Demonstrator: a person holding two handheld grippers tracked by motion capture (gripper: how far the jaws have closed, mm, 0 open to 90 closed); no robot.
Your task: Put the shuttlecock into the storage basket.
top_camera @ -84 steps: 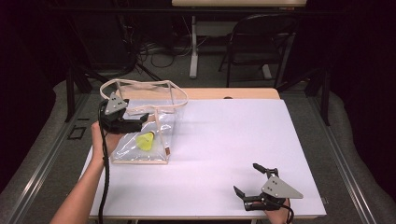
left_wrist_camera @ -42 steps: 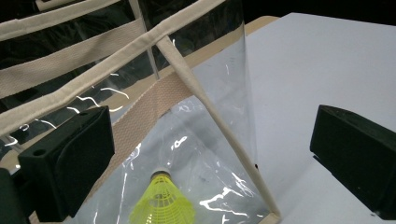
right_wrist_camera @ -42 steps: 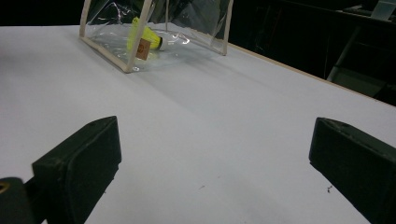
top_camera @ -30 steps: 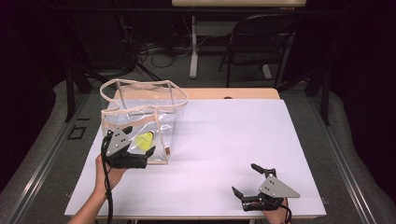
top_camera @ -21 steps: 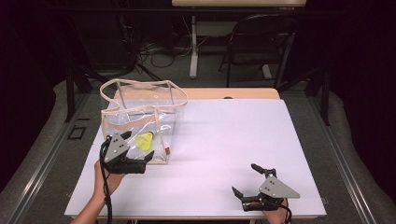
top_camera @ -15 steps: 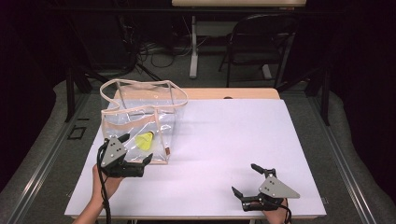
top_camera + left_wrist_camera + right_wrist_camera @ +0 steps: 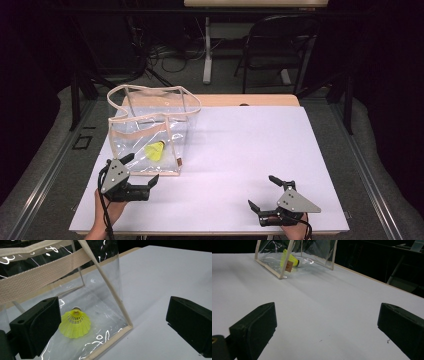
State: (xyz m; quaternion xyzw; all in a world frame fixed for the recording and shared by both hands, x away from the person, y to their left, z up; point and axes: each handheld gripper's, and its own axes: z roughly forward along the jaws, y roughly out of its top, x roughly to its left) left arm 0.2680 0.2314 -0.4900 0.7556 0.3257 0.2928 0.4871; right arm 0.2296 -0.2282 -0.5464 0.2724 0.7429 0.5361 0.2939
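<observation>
no readable text, small brown tag (image 7: 289, 266) on clear bag (image 7: 150, 131), print illegible

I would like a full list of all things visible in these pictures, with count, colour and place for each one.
clear plastic bag with beige fabric trim: one, transparent, upright at the table's left rear
yellow plastic shuttlecock: one, yellow, inside the bag on its floor
white table: one, white, centre
black chair: one, black, behind the table
left gripper: one, black, open, near the bag's front
right gripper: one, black, open, front right of the table
</observation>
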